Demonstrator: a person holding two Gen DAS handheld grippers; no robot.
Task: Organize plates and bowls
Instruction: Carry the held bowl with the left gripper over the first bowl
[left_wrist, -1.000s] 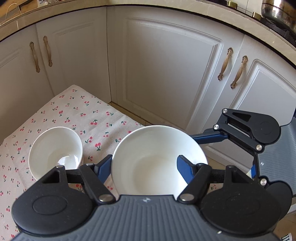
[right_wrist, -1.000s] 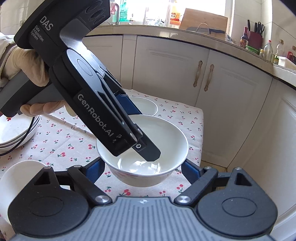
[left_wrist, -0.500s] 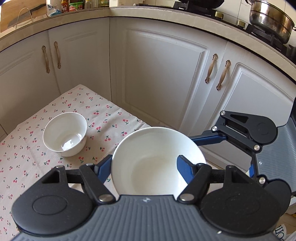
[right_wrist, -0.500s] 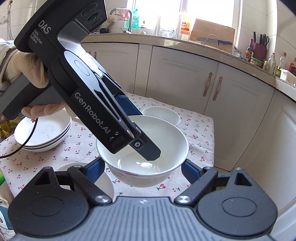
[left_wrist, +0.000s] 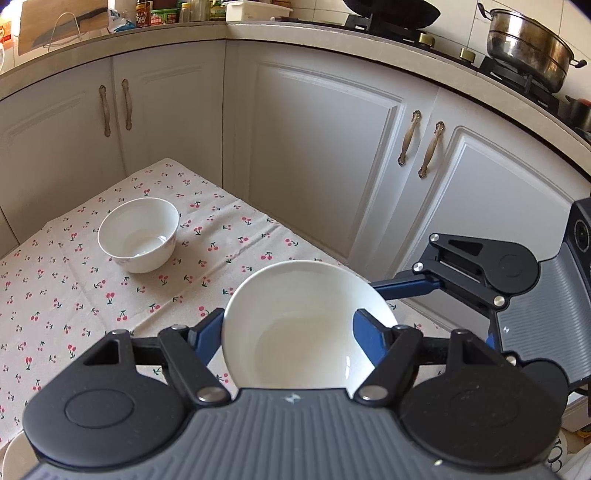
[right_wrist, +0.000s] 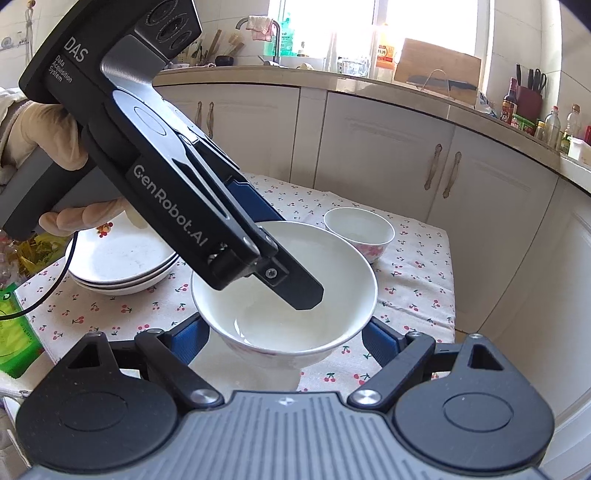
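Note:
A wide white bowl (left_wrist: 295, 295) hangs in the air over the table's near corner, held from both sides. My left gripper (left_wrist: 288, 332) is shut on it, with one finger outside the rim and the other inside the bowl. My right gripper (right_wrist: 284, 336) is shut on the same bowl (right_wrist: 332, 266), its blue fingers (right_wrist: 380, 339) pressed on the lower sides. A smaller white bowl (left_wrist: 138, 234) stands on the cherry-print tablecloth (left_wrist: 74, 295) near the far corner. Three white plates (right_wrist: 122, 258) lie stacked at the left.
White cabinet doors (left_wrist: 325, 155) stand close behind the table on two sides. Another white dish (right_wrist: 243, 373) sits right under the held bowl. A green packet (right_wrist: 14, 332) lies at the table's left edge. A gloved hand (right_wrist: 44, 140) holds the left gripper's handle.
Both grippers have pulled back and up together with the wide bowl. The small bowl now looks farther off, and the plate stack and more tablecloth have come into view.

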